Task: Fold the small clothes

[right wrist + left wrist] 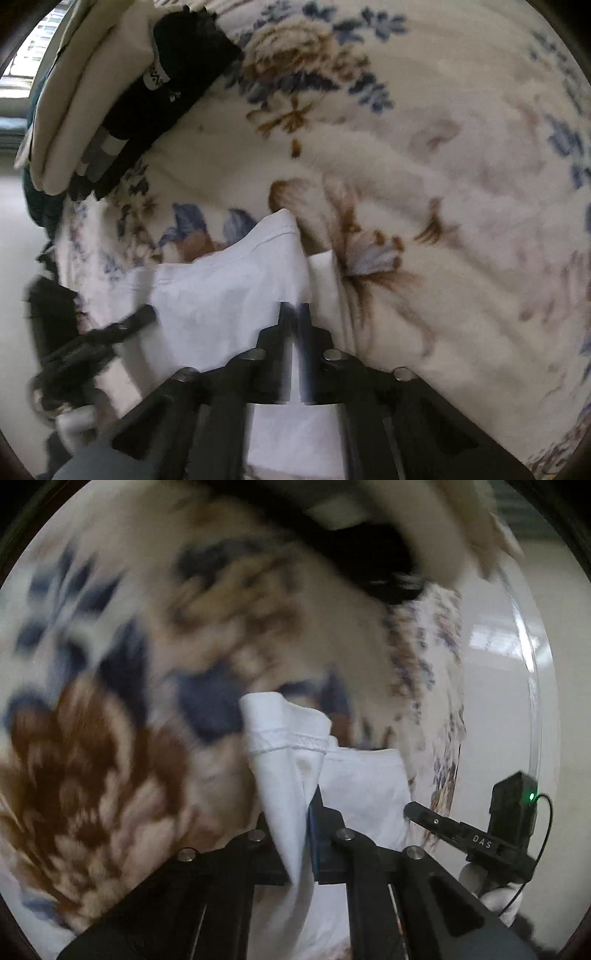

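The left tongs (312,812) are pinching a small white cloth (284,753), with the two sides pressed close together on a fold of it. The right tongs (293,317) are also squeezed nearly tight, and the same white cloth (229,291) is caught between them. So both tongs are holding the cloth at once, each at its own spot along the top edge near a stitched hem. The cloth is hanging up off a flowery blanket (424,147) that is covering the bed, and the rest of it is drooping down toward the tongs. In the left view the right tongs (417,808) are showing just beside the cloth, and in the right view the left tongs (144,317) are reaching in at the left. A pile of folded clothes (92,103), cream and black, is sitting at the far edge of the blanket, well apart from the white cloth. The cloth is looking very light, thin and floppy, so it is probably going to sag and wrinkle wherever nothing is holding it. The hem is looking like the best place to grab, because it is thicker there and the cloth is less likely to slip out. Both pictures are blurry, so small things are hard to make out.
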The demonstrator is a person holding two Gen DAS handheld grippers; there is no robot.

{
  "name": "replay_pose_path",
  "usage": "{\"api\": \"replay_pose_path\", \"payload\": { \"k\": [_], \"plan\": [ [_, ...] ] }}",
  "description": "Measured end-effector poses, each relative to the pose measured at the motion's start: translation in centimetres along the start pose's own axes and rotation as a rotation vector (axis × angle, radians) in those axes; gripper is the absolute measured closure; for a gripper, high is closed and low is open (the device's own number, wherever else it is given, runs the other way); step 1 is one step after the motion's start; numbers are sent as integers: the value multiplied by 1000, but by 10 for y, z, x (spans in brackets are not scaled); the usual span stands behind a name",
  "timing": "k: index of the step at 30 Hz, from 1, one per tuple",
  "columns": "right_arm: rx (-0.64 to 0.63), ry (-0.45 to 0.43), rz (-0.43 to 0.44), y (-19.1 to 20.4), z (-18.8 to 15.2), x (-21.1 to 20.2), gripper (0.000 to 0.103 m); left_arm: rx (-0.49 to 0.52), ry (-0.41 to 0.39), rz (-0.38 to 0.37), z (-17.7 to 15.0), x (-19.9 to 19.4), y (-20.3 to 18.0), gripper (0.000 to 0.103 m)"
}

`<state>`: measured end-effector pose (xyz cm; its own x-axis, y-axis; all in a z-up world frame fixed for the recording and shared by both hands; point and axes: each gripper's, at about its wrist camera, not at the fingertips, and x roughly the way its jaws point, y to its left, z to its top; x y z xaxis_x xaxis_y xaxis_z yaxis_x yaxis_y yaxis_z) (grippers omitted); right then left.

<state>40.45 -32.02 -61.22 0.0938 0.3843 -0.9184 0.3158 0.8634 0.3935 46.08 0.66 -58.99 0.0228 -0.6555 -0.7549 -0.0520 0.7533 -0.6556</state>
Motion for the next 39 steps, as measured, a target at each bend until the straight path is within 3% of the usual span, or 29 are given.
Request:
{"api": "replay_pose_path", "payload": {
  "k": [4,7,10,14,15,16,18,20,23,28,35,37,38,39],
  "plan": [
    [41,-91,-13,-8,-9,-26,101,56,-6,-18,11,3,-21,97],
    [96,-125,-5,-20,-10,-38,102,44,24,18,25,20,-13,97],
    [119,-118,-32,-24,-3,-30,102,-7,73,45,37,39,4,82],
    [148,-53,-111,-30,12,-9,100,-89,64,-26,46,24,22,55],
    [152,-50,-122,-33,12,-10,94,-96,50,-46,44,16,24,43],
    [160,-46,-113,-36,11,-13,90,-104,39,-68,40,6,27,39],
    [188,-36,-17,-45,6,-20,59,-121,31,-93,31,-6,32,32],
    [208,-6,66,-53,0,-22,48,-111,55,-122,17,-9,32,32],
    [175,74,175,-60,-15,-18,42,-89,111,-138,-7,-1,32,32],
    [139,182,286,-80,-51,8,39,-101,204,-157,-47,31,39,32],
    [119,268,469,-83,-57,61,38,-119,153,-219,-51,47,24,31],
    [102,259,498,-77,-56,64,44,-89,111,-218,-53,42,17,52],
    [84,248,490,-73,-56,63,73,-61,110,-201,-55,42,11,87],
    [79,244,486,-71,-56,63,89,-57,109,-203,-56,41,10,88]
  ]
}}
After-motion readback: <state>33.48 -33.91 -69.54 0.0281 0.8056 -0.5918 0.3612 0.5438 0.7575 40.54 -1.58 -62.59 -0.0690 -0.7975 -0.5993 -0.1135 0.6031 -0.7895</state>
